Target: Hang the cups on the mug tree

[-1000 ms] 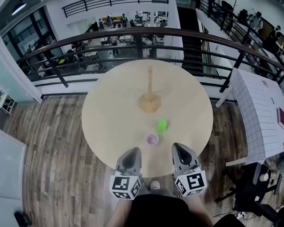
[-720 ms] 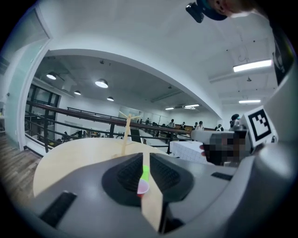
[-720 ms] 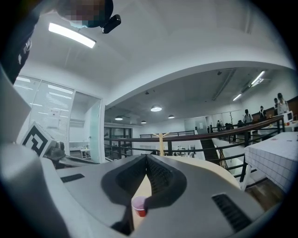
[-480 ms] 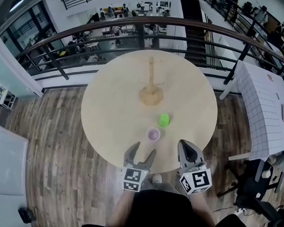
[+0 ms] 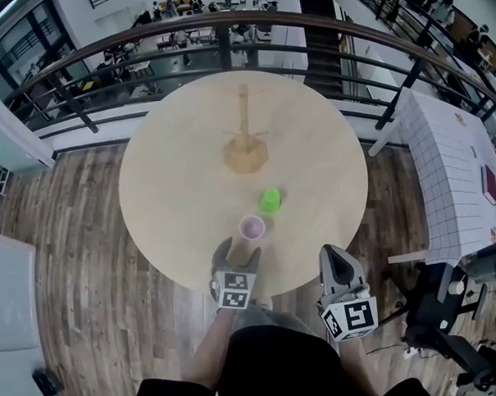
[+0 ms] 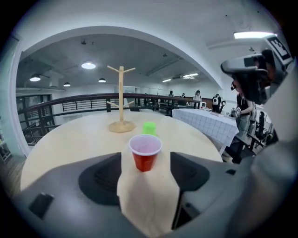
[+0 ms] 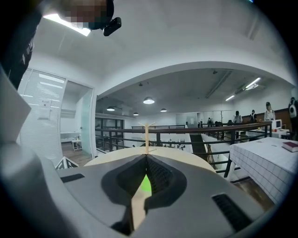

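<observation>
One red cup (image 6: 145, 159), one green cup (image 5: 269, 201), one mug tree (image 5: 246, 154)

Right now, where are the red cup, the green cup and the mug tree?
red cup (image 6: 144, 160): left gripper view, side wall.
green cup (image 5: 270, 201): head view, its middle.
mug tree (image 6: 121, 100): left gripper view, its post.

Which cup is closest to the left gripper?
The red cup, just ahead of the left gripper, whose jaws have just been opening with nothing between them; the green cup stands farther back, nearer the mug tree.

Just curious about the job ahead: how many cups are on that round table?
2. The red cup stands just ahead of the left gripper; the green cup sits behind it, nearer the mug tree.
</observation>
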